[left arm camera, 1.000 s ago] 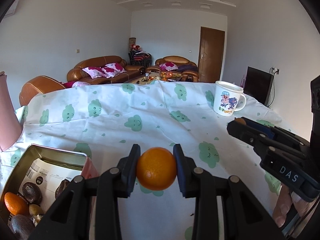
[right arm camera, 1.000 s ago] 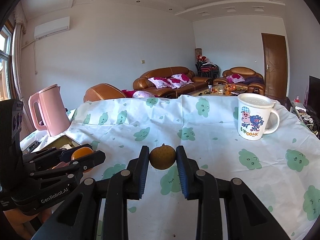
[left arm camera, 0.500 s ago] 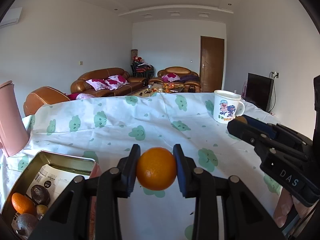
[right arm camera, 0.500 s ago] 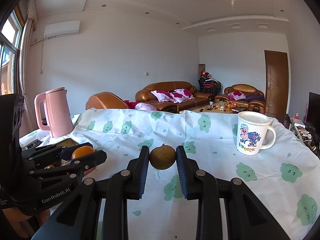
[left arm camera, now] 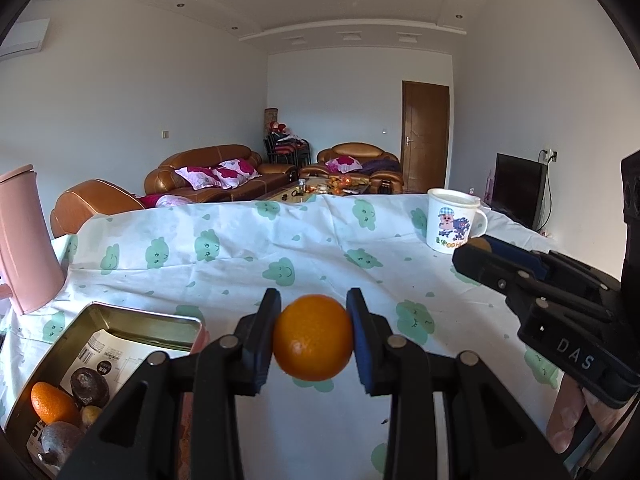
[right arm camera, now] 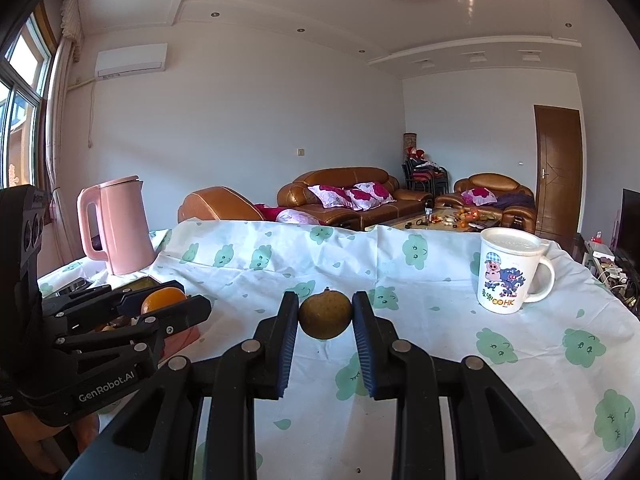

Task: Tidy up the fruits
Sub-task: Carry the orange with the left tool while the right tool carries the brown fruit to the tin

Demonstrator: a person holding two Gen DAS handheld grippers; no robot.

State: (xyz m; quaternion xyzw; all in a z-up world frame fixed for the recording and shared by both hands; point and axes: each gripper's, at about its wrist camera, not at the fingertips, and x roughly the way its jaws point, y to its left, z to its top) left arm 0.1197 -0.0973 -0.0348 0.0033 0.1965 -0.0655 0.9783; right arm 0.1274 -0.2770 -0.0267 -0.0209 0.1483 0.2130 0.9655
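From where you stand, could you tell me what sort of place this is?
Most likely a home living room: brown leather sofas with pink cushions, a wall air conditioner, and a table under a cloud-print cloth.

Your table (right arm camera: 420,280) wears a white cloth (left arm camera: 240,252) printed with green clouds, and on it you have a cartoon mug (right arm camera: 510,272) standing at the right, a pink kettle (right arm camera: 116,226) at the far left, and an open tin (left arm camera: 132,320) near the left edge.

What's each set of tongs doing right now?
Left tongs: shut on the orange.
Right tongs: shut on the brown fruit.
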